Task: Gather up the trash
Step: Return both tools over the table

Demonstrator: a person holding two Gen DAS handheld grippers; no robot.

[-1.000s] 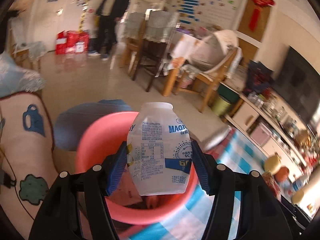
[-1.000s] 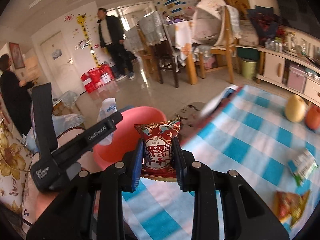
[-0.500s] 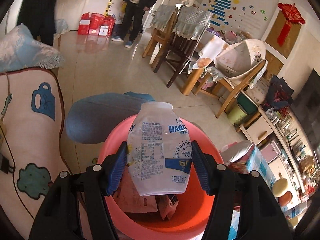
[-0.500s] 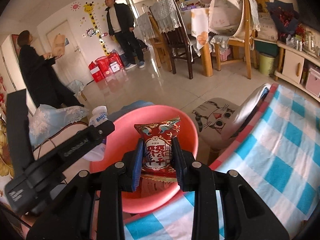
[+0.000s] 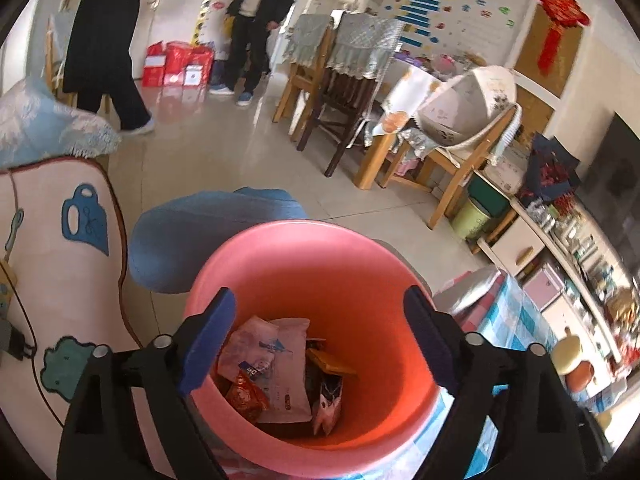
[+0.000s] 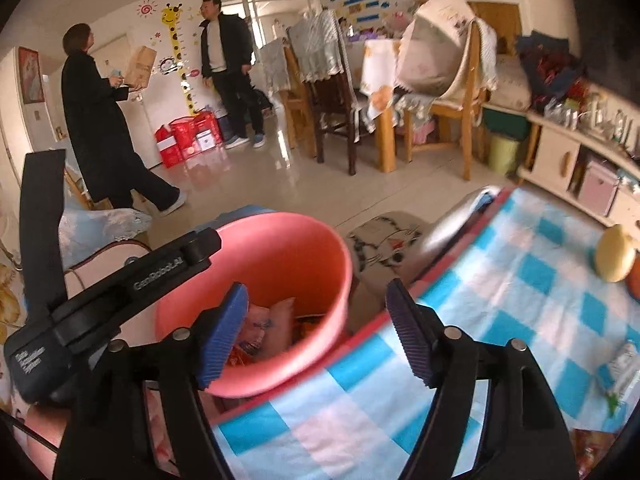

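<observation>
Fingers on both grippers are spread wide with nothing between them — the left gripper (image 5: 316, 336) hangs over the pink bin (image 5: 360, 256), the right gripper (image 6: 316, 332) at its rim beside the checked tablecloth (image 6: 520, 280). Wrappers (image 5: 280, 368) lie inside the bin. A wrapper (image 6: 624, 364) remains on the cloth; reaching for it, the right gripper could clip the rim and tip the bin — the two sit close.

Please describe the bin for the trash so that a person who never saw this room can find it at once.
Find the table with the blue and white checked cloth; the pink bucket stands just off its edge, beside a round blue cushion. It is the only open round pink container there, and wrappers lie at its bottom.
</observation>
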